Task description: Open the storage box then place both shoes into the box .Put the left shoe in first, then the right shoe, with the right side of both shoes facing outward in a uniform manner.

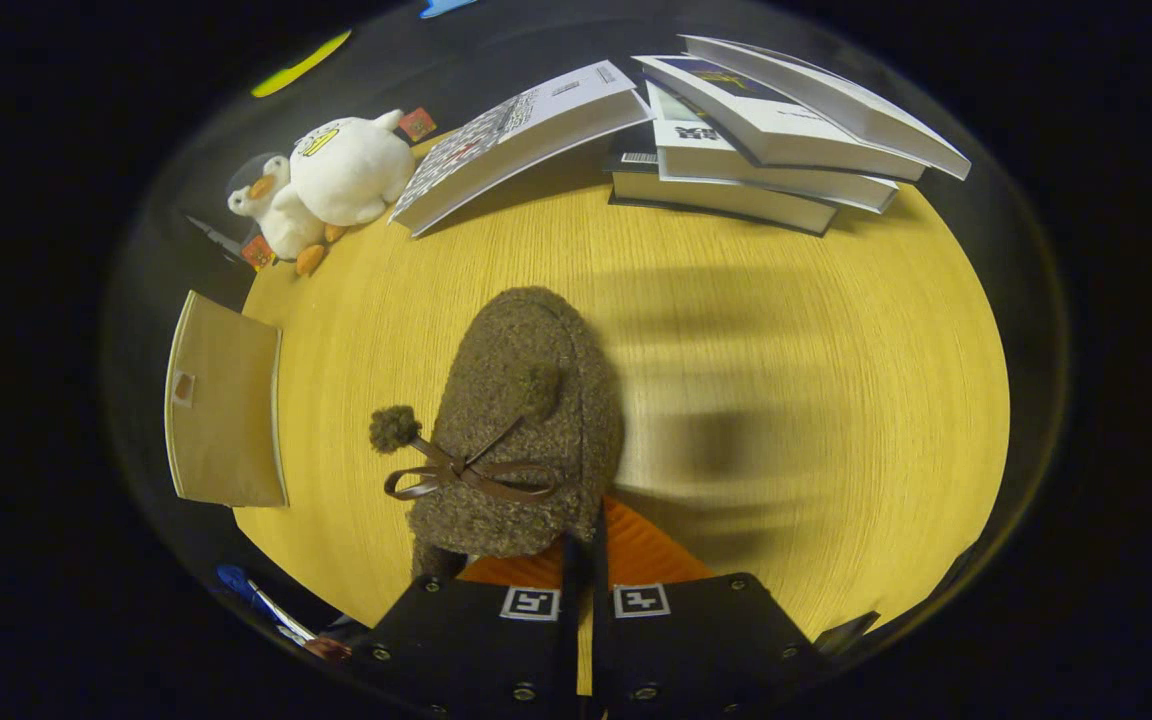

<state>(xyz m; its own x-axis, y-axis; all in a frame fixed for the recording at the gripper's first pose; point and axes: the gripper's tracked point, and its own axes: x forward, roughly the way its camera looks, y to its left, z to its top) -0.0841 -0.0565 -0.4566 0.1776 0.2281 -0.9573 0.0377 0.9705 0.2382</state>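
A brown fuzzy shoe (pixel 526 420) with a pom-pom bow and an orange lining hangs above the wooden table (pixel 796 330), its toe pointing away from me. My gripper (pixel 584 560) is shut on the shoe's rear rim, the two fingers pressed close together over the orange lining. The shoe's blurred shadow lies on the table to its right. A tan fabric storage box (pixel 224 400) stands off the table's left side, its lid shut.
A white plush duck (pixel 331 180) sits at the table's far left corner. Several books (pixel 736 130) are stacked along the far edge, one lying apart (pixel 516 140) toward the duck. Some small items (pixel 266 605) lie low at the near left.
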